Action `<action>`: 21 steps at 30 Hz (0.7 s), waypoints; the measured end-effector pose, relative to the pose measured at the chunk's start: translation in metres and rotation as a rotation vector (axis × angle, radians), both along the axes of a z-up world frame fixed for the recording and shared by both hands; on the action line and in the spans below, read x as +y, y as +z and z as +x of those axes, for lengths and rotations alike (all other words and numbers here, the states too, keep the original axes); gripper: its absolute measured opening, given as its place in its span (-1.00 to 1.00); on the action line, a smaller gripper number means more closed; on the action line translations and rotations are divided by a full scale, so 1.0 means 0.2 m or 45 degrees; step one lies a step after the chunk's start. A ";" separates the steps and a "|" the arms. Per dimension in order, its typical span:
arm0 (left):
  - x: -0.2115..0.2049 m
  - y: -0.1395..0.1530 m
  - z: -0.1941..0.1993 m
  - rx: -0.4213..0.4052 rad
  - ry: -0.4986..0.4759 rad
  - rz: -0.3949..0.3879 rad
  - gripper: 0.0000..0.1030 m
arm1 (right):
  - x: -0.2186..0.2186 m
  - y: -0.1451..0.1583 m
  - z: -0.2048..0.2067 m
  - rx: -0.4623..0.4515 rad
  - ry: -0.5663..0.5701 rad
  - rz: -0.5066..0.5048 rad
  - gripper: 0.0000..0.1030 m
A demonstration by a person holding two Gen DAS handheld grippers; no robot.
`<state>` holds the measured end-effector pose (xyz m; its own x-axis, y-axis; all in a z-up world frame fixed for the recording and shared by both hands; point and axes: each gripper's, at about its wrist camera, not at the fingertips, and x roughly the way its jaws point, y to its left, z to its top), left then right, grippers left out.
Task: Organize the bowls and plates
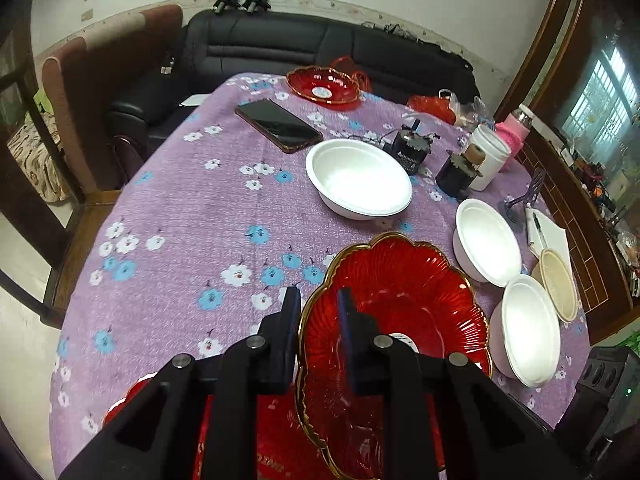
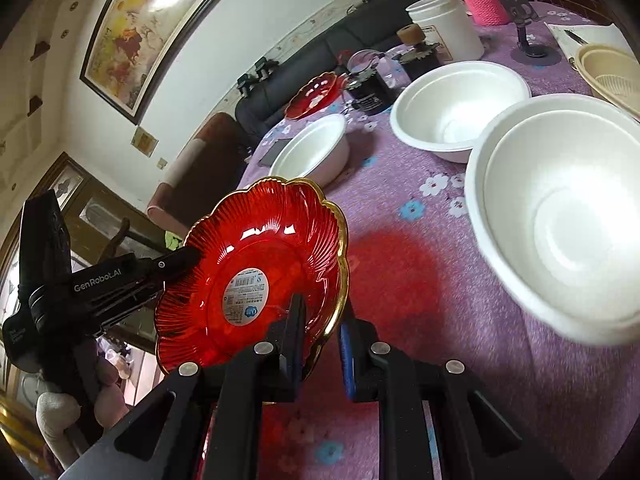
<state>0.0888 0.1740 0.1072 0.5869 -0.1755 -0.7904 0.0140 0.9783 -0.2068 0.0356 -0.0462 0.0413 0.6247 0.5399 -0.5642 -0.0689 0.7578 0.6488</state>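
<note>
A red glass plate with a gold scalloped rim (image 1: 400, 300) (image 2: 256, 264) is held tilted above the purple flowered tablecloth (image 1: 192, 216). My left gripper (image 1: 320, 312) is shut on its near rim; it shows from the side in the right wrist view (image 2: 172, 264). My right gripper (image 2: 322, 316) is shut on the opposite rim. A second red plate (image 1: 322, 86) (image 2: 314, 94) sits at the table's far end. Three white foam bowls lie on the cloth: one in the middle (image 1: 358, 178) (image 2: 310, 152), one further right (image 1: 486, 240) (image 2: 460, 110), one nearest (image 1: 528, 328) (image 2: 560, 216).
A black phone (image 1: 278, 124) lies at the far left. Two dark jars (image 1: 410, 148), a white tub (image 1: 488, 156), a pink bottle (image 1: 514, 132), a beige dish (image 1: 558, 290) and a notebook with pen (image 1: 546, 232) crowd the right side. A red item (image 1: 280, 440) lies under my left gripper.
</note>
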 end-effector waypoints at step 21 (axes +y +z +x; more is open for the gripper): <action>0.46 0.00 -0.56 -0.137 0.298 -0.195 -0.69 | 0.38 0.11 -0.21 -0.056 0.262 -0.107 -0.66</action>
<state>-0.0228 0.2653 0.1073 0.7044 -0.1379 -0.6962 -0.1787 0.9149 -0.3620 -0.0065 0.0288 0.0628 0.5314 0.6106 -0.5871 -0.2542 0.7761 0.5771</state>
